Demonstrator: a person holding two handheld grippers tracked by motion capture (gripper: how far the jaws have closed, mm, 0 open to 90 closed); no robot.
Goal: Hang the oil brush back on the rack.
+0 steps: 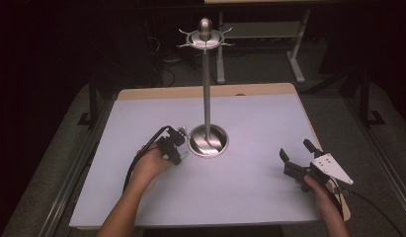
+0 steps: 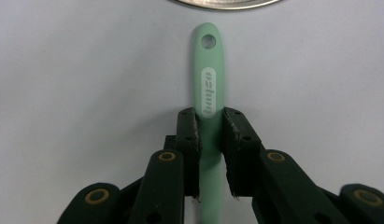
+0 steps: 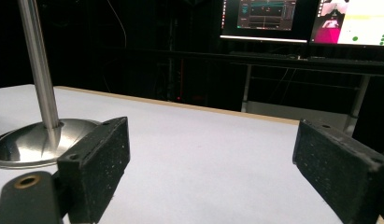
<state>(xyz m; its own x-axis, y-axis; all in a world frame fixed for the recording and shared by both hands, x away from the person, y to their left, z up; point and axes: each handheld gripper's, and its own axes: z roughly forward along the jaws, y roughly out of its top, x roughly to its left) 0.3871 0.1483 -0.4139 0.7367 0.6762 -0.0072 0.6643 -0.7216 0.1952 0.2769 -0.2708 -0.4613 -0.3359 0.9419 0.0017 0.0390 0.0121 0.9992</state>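
Observation:
A mint-green utensil handle with a hanging hole near its tip and pale lettering lies on the white table. My left gripper is shut on this handle, its tip pointing toward the metal stand's round base. In the high view the left gripper sits just left of the stand base, with a bit of green handle showing. The stand's pole rises to a hook crown. My right gripper is open over the table's right side, with nothing between its pads.
The white tabletop has a wooden back edge. Behind it stand dark desk legs and cables. In the right gripper view, lit monitors glow beyond the table's far edge, and the stand's pole rises at the left.

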